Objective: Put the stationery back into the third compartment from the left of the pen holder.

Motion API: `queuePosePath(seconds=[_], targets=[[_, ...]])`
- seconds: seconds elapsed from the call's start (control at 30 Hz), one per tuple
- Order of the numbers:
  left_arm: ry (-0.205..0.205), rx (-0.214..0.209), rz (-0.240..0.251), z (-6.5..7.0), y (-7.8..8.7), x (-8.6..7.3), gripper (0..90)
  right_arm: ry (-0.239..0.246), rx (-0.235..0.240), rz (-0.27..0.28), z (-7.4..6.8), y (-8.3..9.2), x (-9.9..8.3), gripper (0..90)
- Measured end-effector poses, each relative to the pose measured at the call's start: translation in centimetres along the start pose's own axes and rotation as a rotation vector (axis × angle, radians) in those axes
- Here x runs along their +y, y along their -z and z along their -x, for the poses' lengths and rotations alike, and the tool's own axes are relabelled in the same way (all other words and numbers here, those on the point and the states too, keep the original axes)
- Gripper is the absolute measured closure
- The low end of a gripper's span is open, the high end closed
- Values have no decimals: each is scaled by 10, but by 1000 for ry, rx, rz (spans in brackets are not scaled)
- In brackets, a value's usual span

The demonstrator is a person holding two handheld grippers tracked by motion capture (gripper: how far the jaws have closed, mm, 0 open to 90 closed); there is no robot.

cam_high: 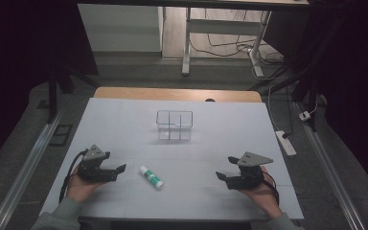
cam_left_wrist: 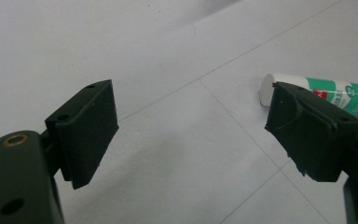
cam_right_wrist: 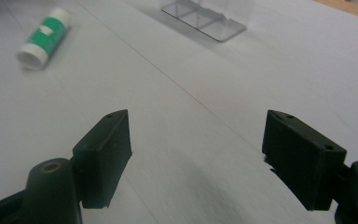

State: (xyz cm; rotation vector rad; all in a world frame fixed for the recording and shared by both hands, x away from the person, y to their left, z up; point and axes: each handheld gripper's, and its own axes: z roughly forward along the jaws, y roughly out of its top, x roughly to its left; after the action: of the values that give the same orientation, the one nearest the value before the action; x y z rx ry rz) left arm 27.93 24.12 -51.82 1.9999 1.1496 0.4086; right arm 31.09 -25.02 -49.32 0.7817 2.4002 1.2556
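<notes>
Tool left, high view: left tool (cam_high: 120, 168) rests low on the white bench (cam_high: 124, 120), held in the person's left hand (cam_high: 79, 184), jaws pointing toward the bench middle, nothing between them.
Glue stick, high view: green-and-white glue stick (cam_high: 152, 176) lies flat on the bench just beyond the left tool's tips, well apart from the right tool.
Tool right, high view: right tool (cam_high: 220, 176) held in the right hand (cam_high: 258, 191), jaws pointing back toward the left tool, nothing between them.
Clear box, high view: clear divided box (cam_high: 174, 125) stands farther out than both tools, roughly midway between them, apart from the glue stick.
Left gripper view: left tool (cam_left_wrist: 191, 126) jaws spread wide, bare bench between them. Glue stick (cam_left_wrist: 345, 95) lies past the jaw on the view's right, white cap end peeking from behind that jaw tip; contact cannot be told.
Right gripper view: right tool (cam_right_wrist: 198, 140) jaws wide, empty. Glue stick (cam_right_wrist: 44, 39) lies far ahead at the view's left, well apart. Clear box (cam_right_wrist: 203, 21) sits ahead near the top edge, beyond the gap.
</notes>
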Motion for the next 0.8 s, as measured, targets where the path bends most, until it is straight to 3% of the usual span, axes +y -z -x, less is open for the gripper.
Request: queuePosePath(seconds=[0.47,0.6,0.8], targets=[[0,-7,-7,2,-1,0,159,21,37,-7,-11,-16,18,262],[0,-6,-7,1,-1,0,159,-4,69,9,-16,-20,26,270],[-1,-6,-11,1,-1,0,158,17,102,11,-24,-28,37,273]])
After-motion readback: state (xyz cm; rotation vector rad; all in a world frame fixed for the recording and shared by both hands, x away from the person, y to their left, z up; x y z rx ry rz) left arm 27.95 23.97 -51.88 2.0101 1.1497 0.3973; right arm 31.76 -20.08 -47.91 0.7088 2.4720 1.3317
